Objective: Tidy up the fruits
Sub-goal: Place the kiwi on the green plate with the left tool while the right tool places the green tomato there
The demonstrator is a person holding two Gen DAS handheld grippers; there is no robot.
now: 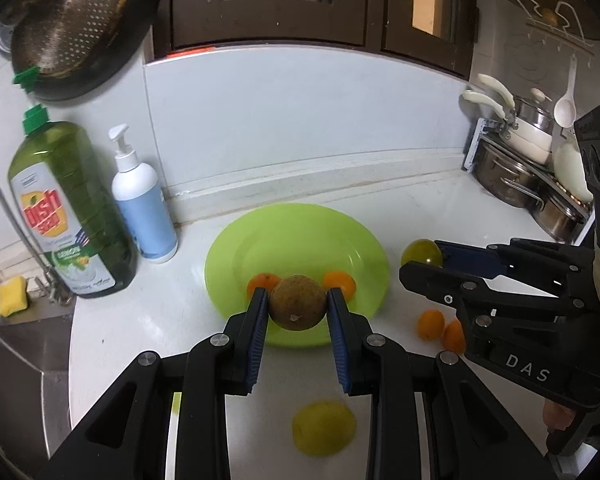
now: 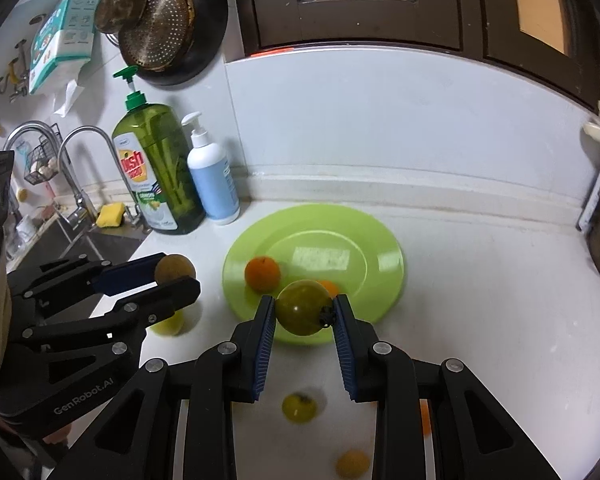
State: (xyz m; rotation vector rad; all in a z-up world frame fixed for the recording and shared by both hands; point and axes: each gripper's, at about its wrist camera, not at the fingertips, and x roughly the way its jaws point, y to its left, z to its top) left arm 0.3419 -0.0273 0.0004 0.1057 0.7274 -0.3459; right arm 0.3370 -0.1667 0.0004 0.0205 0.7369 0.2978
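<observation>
We are pinching a brown, rough-skinned round fruit (image 1: 298,303) in the left gripper (image 1: 298,306) and a green tomato (image 2: 303,307) in the right gripper (image 2: 304,312), each squeezed across its middle so it cannot roll free. Both are hanging at mid-frame over the near rim of the lime-green plate (image 1: 300,220), where two oranges (image 1: 263,282) are already lying. We are likely carrying these to join them, while a yellow-green fruit (image 1: 324,427) and small oranges (image 1: 431,324) are waiting on the white counter (image 1: 140,320) lower in the frame.

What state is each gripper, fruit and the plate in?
Left gripper: shut on brown fruit, lifted.
Right gripper: shut on green tomato, lifted.
Green plate: on counter, holds two oranges.
Yellow-green fruit: loose on counter.
</observation>
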